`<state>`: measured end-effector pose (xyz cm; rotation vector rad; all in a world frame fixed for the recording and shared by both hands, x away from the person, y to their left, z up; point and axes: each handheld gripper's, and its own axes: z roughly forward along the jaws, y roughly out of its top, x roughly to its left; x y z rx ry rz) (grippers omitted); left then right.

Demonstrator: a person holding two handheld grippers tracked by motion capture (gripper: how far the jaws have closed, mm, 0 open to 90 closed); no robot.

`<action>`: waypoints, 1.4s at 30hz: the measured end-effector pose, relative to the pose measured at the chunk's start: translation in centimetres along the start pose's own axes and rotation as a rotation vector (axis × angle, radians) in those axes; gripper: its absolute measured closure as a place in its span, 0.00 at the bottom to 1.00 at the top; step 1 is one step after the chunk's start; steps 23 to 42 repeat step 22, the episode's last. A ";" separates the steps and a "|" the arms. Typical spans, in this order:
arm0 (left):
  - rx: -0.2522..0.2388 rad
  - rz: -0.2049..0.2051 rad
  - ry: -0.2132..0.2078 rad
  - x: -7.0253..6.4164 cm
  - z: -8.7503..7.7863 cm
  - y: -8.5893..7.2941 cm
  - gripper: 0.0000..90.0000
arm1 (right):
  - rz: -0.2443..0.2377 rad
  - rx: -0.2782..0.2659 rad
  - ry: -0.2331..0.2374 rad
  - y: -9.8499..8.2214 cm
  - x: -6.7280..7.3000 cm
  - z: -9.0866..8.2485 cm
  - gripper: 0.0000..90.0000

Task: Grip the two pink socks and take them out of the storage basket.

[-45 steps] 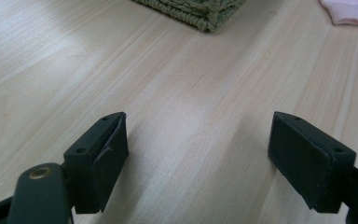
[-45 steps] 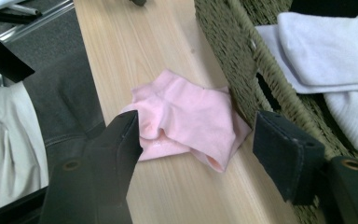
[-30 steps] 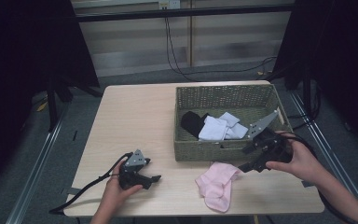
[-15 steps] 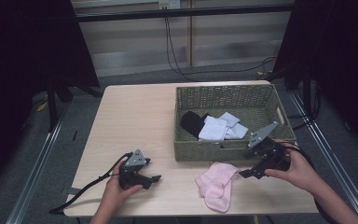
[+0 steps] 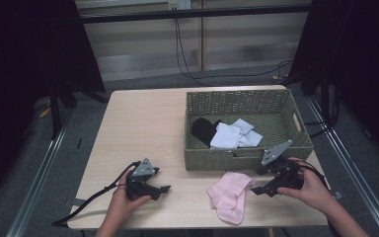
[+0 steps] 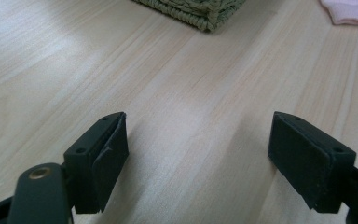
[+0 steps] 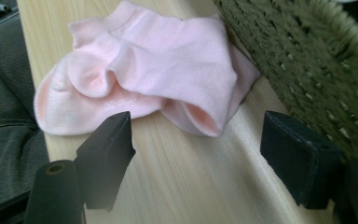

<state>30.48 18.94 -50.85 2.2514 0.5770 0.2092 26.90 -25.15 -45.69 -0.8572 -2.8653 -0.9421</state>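
A pink sock (image 5: 229, 195) (image 7: 158, 60) lies crumpled on the table near its front edge, just in front of a woven green basket (image 5: 237, 160) (image 7: 307, 60). My right gripper (image 5: 256, 181) (image 7: 198, 140) is low over the table just right of the sock, pointing at it. Its jaws have just been opening and stand open, with only bare wood between them. My left gripper (image 5: 162, 180) (image 6: 198, 154) rests on the table at the front left, open over bare wood. It points toward the basket's corner (image 6: 200, 9) and the sock's edge (image 6: 349, 11).
In the basket lie white socks (image 5: 234, 136) and a black sock (image 5: 205, 129). The light wooden table (image 5: 143, 123) has free room at its left and back. A person's trouser leg (image 7: 4, 116) shows past the table's front edge. Cables trail from both grippers.
My right gripper has come down from beside the basket's front right corner to the table next to the pink sock. The left gripper has stayed put.
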 end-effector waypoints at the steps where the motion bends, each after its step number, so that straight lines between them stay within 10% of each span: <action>1: 0.000 0.000 0.000 0.0 0.0 0.0 0.22 | -0.002 0.001 0.001 -0.2 0.0 0.3 0.28; 9: 0.000 0.000 0.000 0.0 0.0 0.0 0.22 | -0.023 -0.026 -0.012 -2.0 -0.1 2.7 0.24; 42: -0.001 0.001 0.000 0.0 0.0 0.0 0.22 | -0.074 -0.070 -0.059 -2.7 0.2 2.8 0.23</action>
